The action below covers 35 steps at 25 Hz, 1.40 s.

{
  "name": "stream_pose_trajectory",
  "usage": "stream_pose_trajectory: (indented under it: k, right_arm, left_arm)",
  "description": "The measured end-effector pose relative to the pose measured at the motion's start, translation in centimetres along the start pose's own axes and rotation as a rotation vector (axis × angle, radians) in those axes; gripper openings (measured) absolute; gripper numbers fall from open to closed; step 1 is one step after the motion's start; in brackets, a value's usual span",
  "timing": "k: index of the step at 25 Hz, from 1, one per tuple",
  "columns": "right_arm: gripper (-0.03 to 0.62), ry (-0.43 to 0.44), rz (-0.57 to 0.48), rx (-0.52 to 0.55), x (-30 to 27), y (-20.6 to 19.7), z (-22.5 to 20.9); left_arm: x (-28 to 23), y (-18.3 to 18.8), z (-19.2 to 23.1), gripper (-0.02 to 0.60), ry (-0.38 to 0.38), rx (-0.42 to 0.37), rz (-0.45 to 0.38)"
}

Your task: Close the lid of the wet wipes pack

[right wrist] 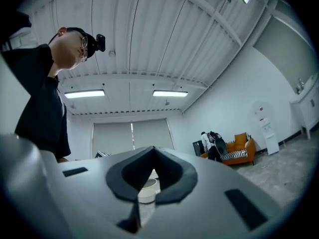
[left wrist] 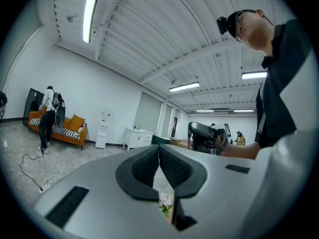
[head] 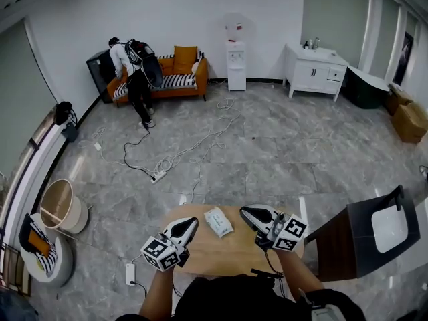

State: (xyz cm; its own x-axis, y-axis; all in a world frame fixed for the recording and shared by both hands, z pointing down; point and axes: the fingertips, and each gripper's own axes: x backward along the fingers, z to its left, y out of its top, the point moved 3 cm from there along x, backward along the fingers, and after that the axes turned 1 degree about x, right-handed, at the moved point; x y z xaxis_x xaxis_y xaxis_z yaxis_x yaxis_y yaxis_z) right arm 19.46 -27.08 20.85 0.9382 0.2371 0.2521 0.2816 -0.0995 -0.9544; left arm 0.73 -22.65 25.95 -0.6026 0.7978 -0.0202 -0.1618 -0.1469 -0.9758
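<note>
The wet wipes pack [head: 219, 221] was a small white soft packet. It lay flat on the round wooden table [head: 227, 253], between the two grippers and touching neither. Its print was too small to read, and its lid could not be made out. The left gripper [head: 193, 222] and the right gripper [head: 244, 210] both had their jaws pressed together, holding nothing.
</note>
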Motion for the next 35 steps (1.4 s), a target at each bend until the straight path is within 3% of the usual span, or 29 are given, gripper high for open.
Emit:
stream_pose_trajectory:
  k: [6,11,18,23,31,35]
  right_arm:
    - [0.011,0.051,0.009,-0.027,0.7,-0.8,4.2]
    - [0.009,0.071,0.026,-0.047,0.9,-2.1,10.9]
    - [0.009,0.094,0.071,-0.089,0.6,-5.3,21.0]
    - [0.009,0.121,0.115,-0.081,1.8,-6.3,26.5]
    - [0.011,0.138,0.061,-0.021,5.2,-3.7,32.2]
    - [0.009,0.155,0.054,0.0,9.3,-3.5,36.6]
  left_arm:
    - [1.6,0.0,-2.1,0.017,-0.052,0.003,-0.017]
    - [6.6,-0.4,-5.2,0.017,-0.095,-0.013,-0.035]
    - [17.0,-4.6,-8.3,0.017,-0.058,0.06,-0.043]
    - [21.5,-6.3,-10.6,0.017,-0.032,0.102,-0.057]
    - [24.8,-4.3,-18.0,0.017,-0.025,0.027,-0.093]
    - [25.7,-5.6,-23.9,0.016,-0.041,0.029,-0.081]
